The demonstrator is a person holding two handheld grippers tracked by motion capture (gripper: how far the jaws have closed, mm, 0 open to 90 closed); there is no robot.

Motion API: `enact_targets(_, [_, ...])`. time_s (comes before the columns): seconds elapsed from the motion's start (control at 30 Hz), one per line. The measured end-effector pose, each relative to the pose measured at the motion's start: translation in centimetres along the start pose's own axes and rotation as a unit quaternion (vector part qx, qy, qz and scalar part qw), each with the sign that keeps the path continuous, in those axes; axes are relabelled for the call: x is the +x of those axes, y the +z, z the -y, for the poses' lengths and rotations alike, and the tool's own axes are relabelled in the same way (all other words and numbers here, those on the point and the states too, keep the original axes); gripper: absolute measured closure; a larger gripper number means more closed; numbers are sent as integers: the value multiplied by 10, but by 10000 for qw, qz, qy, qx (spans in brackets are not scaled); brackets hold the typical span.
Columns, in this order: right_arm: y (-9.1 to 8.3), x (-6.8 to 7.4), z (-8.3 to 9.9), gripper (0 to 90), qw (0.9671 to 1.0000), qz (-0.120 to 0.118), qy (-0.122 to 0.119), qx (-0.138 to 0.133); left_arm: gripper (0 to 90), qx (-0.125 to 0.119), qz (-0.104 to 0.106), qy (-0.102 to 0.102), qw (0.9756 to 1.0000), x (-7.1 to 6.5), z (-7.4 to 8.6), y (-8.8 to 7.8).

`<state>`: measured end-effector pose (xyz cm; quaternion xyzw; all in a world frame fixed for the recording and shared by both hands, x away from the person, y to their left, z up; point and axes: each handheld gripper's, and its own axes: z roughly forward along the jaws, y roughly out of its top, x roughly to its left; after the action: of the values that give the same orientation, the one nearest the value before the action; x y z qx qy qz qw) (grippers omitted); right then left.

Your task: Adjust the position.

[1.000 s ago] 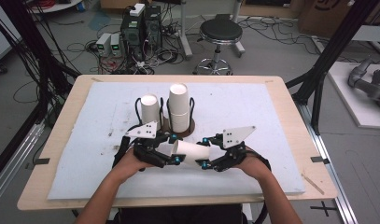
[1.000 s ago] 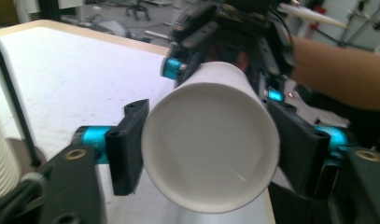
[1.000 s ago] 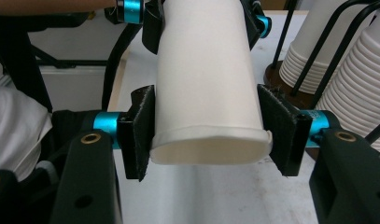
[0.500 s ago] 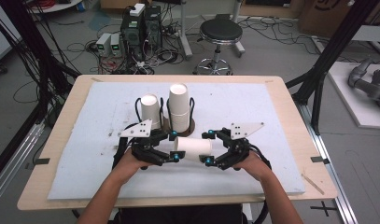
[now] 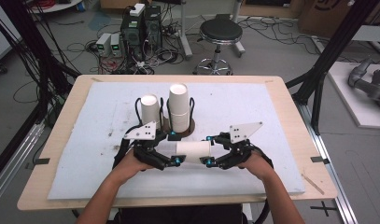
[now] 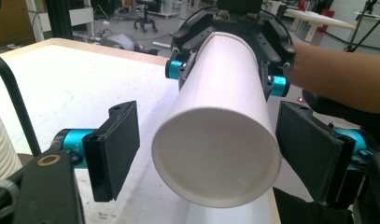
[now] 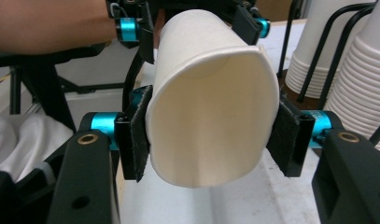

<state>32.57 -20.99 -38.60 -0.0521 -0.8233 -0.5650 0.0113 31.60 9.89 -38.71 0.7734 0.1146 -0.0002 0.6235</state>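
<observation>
Two hand-held grippers meet over the near middle of a white mat [image 5: 85, 154] on a wooden table [image 5: 290, 88], with a single white paper cup [image 5: 193, 151] lying on its side in the air between them. Nearest the camera in the high view, the person's forearms come in from the bottom edge. The left gripper [image 5: 174, 161] has just been opening: in the left gripper view its two black pads [image 6: 114, 149] stand apart from the cup's closed bottom end [image 6: 215, 156], a gap showing on each side, so that end sits between the jaws but is no longer pinched. The right gripper [image 5: 206, 161] has just been closing on the cup's open mouth; in the right gripper view its pads [image 7: 135, 140] press the rim [image 7: 211, 135] from both sides and squash it into a tall oval, so this gripper alone carries the cup. Each gripper has a grey three-cornered plate on top, seen in the high view.

Just beyond the grippers, in the high view, two stacks of upturned white cups stand in a black wire holder [image 5: 193, 105] on a round brown base: a shorter stack [image 5: 150, 112] at the left and a taller stack [image 5: 179, 107] at the right. Past the far table edge, the floor holds a black round stool [image 5: 220, 32], computer cases [image 5: 141, 23] and loose cables.
</observation>
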Motion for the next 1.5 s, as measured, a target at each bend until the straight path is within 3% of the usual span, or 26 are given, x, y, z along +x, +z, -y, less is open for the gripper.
enact_targets(0.13, [2,2,-4,398,9998,-92,-61,184,233,110,174,46,9998,-1,1,5])
enact_targets(0.2, [3,2,-4,398,9997,-94,-56,220,296,132,327,124,9993,-1,2,7])
enact_targets(0.27, [3,2,-4,391,9997,-118,-51,224,350,158,353,186,9991,-2,2,7])
enact_targets(0.37, [2,1,-4,282,9999,-59,41,107,358,107,343,214,9991,-2,2,6])
enact_targets(0.4, [2,1,-4,282,9999,-59,41,107,359,107,343,214,9991,-2,2,6])
enact_targets(0.43, [2,1,-3,161,9995,162,255,-132,360,5,345,203,9992,-1,1,5])
enact_targets(0.53, [0,1,-2,161,9982,215,467,-309,364,-189,357,187,9990,0,1,2])
enact_targets(0.63, [2,1,-1,161,9977,199,511,-386,365,-270,390,194,9987,0,0,2])
enact_targets(0.73, [6,0,1,177,9984,99,431,-352,364,-310,436,182,9984,-1,0,3])
enact_targets(0.8, [7,1,2,291,9988,-52,329,-363,367,-292,441,185,9984,0,1,4])
enact_targets(0.87, [6,2,1,318,9991,-43,209,-380,367,-267,459,141,9985,0,3,4])
enact_targets(1.0, [5,2,-2,349,9993,-54,133,-331,312,-117,284,42,9995,-2,5,5])
enact_targets(1.03, [5,3,-4,358,9997,32,127,-185,254,-72,157,-1,9999,-2,5,6])
enact_targets(1.1, [5,2,-5,362,9998,26,147,-132,238,0,12,-12,10000,-2,6,5])
enact_targets(1.27, [5,1,-6,363,9997,-11,237,-47,254,104,52,41,9999,-2,6,7])
enact_targets(1.5, [5,0,-7,349,9992,-146,366,-67,355,178,352,213,9990,-3,7,11])
